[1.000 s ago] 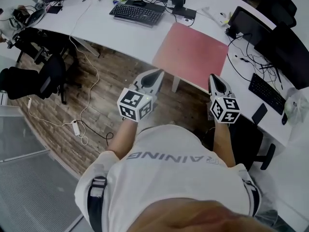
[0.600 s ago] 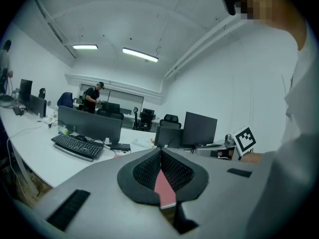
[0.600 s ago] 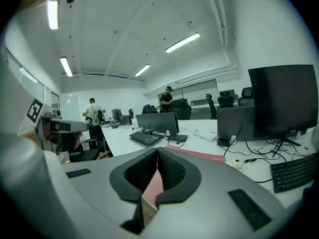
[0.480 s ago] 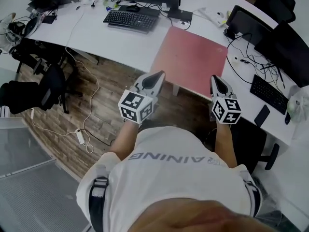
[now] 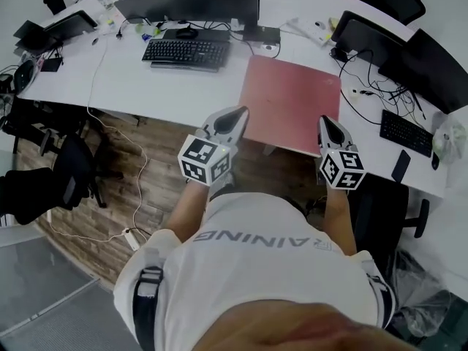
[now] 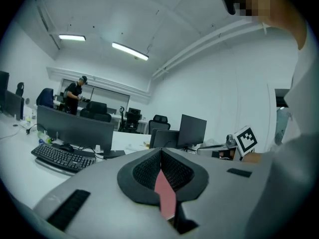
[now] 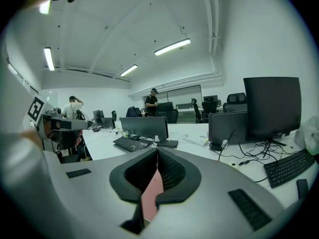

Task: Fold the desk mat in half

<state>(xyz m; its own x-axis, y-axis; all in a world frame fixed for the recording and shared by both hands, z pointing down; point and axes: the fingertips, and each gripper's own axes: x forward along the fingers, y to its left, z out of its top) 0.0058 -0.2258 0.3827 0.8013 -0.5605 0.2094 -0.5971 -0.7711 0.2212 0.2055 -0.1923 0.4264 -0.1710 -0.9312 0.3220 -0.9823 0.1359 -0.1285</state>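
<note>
A pink-red desk mat lies flat on the white desk straight ahead of me. My left gripper hovers just short of the mat's near left corner, jaws shut and empty. Over the mat's near right edge my right gripper is also shut, holding nothing. In the left gripper view the closed left gripper shows a strip of the mat through the gap under its tips. The right gripper view has the right gripper closed the same way, with the mat beyond.
A keyboard and monitor stand left of the mat. To its right are another monitor, cables, a second keyboard and a phone. A black chair stands on the wooden floor at left. People stand far back in the room.
The desk and mat have swung round and come closer in the head view. Both gripper tips now sit at the mat's near edge. Both stay shut.
</note>
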